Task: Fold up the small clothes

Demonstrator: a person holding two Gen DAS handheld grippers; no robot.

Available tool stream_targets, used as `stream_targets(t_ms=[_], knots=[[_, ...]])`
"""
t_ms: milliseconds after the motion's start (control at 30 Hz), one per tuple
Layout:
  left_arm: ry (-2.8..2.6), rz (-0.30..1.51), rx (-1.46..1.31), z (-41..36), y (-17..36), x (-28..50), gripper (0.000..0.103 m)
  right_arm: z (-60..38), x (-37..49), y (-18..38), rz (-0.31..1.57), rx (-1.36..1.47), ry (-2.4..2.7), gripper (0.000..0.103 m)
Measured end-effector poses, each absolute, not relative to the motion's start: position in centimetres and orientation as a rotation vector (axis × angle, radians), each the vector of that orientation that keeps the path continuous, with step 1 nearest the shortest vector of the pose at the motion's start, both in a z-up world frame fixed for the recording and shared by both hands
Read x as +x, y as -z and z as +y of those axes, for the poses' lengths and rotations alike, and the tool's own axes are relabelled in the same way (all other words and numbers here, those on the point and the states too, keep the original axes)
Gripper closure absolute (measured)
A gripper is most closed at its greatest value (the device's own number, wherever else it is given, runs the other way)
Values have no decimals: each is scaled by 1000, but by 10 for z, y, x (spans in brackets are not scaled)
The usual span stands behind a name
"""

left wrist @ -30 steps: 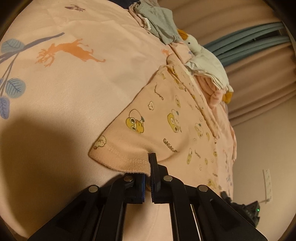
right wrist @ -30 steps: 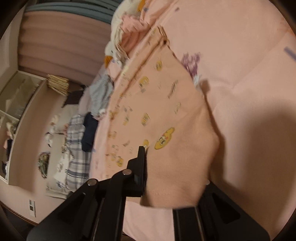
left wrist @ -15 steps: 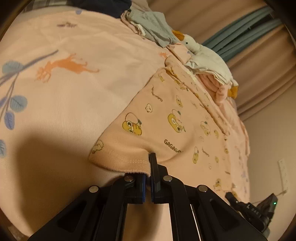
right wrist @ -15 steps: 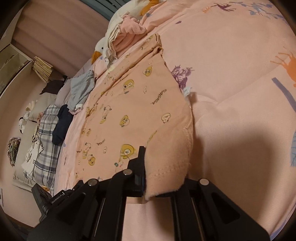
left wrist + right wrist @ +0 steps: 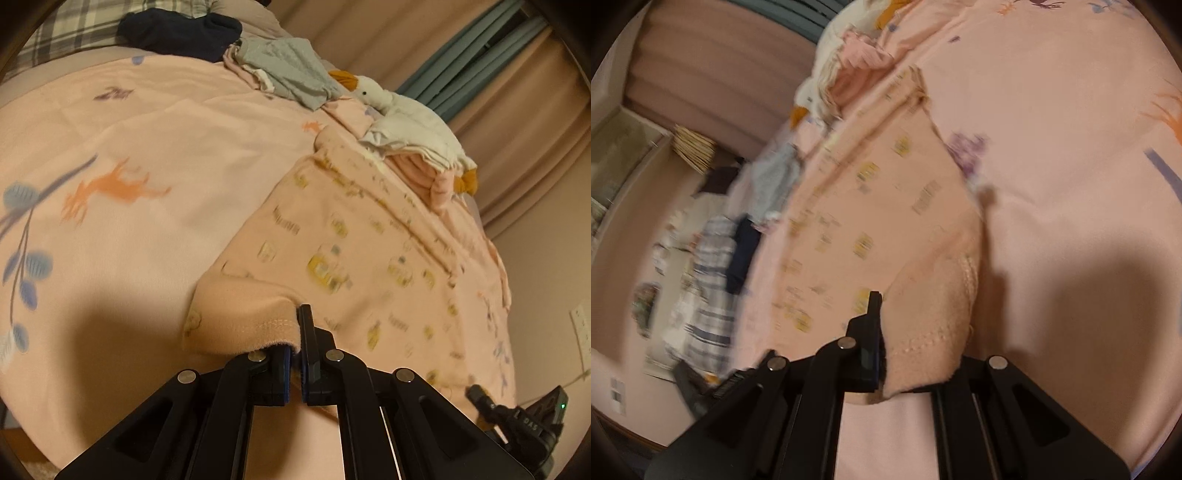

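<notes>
A small peach garment (image 5: 343,254) printed with yellow cartoon ducks lies spread on the pink bedspread (image 5: 147,147). My left gripper (image 5: 297,332) is shut on its near hem corner, which is lifted and curls over the left finger. In the right wrist view the same garment (image 5: 879,206) stretches away from me. My right gripper (image 5: 886,332) is shut on the other hem corner; the cloth drapes over and hides the right finger.
A white plush goose (image 5: 402,118) lies on a pile of folded clothes (image 5: 424,173) beyond the garment. Grey (image 5: 291,70) and navy (image 5: 181,33) clothes lie further back. Curtains (image 5: 517,92) hang behind. The right gripper's body (image 5: 524,417) shows low right.
Both grippers have lifted their hem corners and moved forward over the garment; the hem edge now curls up and over. Both views are blurred by motion.
</notes>
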State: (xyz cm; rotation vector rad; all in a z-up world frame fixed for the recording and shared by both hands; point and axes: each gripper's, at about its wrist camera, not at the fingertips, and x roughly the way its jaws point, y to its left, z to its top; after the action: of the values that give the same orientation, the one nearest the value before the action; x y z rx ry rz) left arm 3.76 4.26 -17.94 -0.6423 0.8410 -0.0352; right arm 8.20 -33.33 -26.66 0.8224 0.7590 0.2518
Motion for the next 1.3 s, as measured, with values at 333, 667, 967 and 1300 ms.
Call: stream_targets(t_ms=[333,667,967,1300], knots=[[45,774,-594,25,113,193,100,-352,213,187,699,840,-283,97],[-67,1006,-629,-4,186,397,100,-383,431,230,933,680,-15,94],[-112,909,-539,58,144,362,66,-414,413,171,795,610,-7,28],[84,1027,-420,13,172,262,66,-378,315,222,971,476,-77,81]])
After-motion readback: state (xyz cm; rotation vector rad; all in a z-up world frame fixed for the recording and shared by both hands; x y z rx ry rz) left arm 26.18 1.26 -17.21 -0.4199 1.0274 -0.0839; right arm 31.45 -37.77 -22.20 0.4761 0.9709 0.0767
